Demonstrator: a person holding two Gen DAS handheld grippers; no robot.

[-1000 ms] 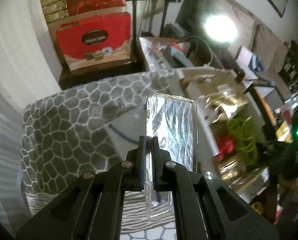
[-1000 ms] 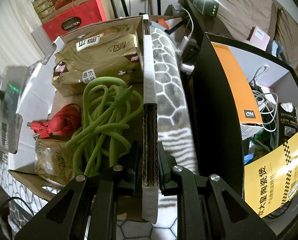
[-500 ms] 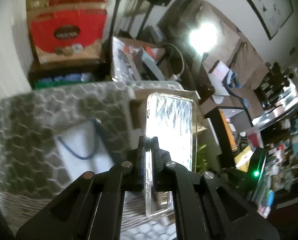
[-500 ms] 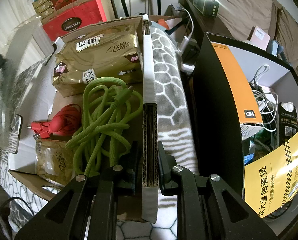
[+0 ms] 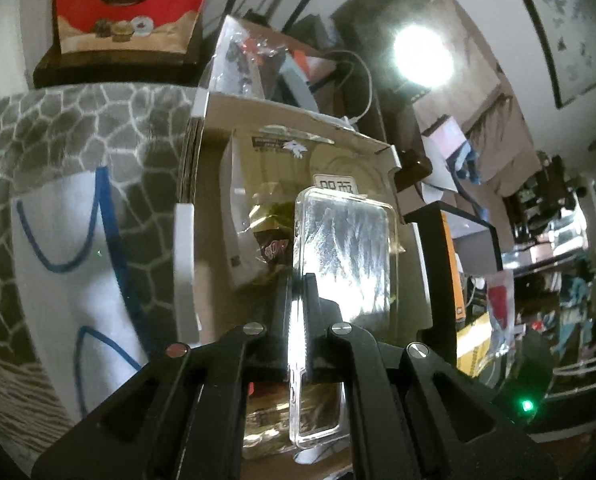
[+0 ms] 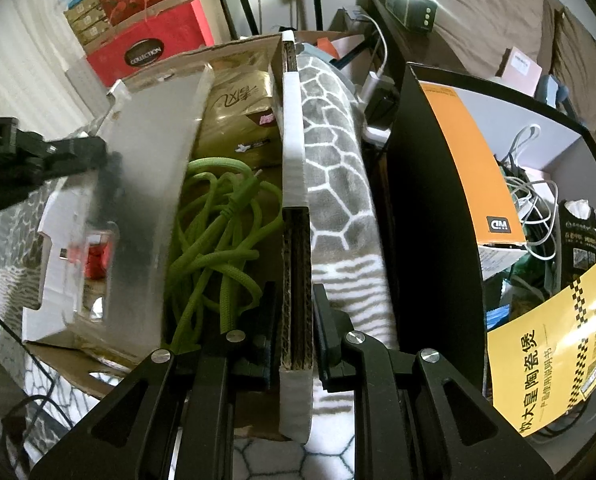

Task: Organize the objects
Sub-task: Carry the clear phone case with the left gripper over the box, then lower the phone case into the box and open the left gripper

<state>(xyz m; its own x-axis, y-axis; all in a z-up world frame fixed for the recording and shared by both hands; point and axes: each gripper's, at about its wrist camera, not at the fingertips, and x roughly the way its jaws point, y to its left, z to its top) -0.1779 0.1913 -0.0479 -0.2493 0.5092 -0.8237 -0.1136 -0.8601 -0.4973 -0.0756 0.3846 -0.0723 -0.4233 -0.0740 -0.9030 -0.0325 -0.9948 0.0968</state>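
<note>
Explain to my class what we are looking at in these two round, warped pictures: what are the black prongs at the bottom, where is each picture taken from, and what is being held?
No robot arm is here: a person carries a two-fingered claw in each hand, and a wide-angle camera on each claw looks forward along its fingers, which warps the pictures.

One picture comes from the left claw. It is shut on a clear phone case, held over an open cardboard box.

The other comes from the right claw, shut on that box's side wall; it seems to steady the box. The left claw and case appear at this picture's left.

Inside the box lie a green cable, gold packets and something red. The box sits on a grey patterned blanket.
</note>
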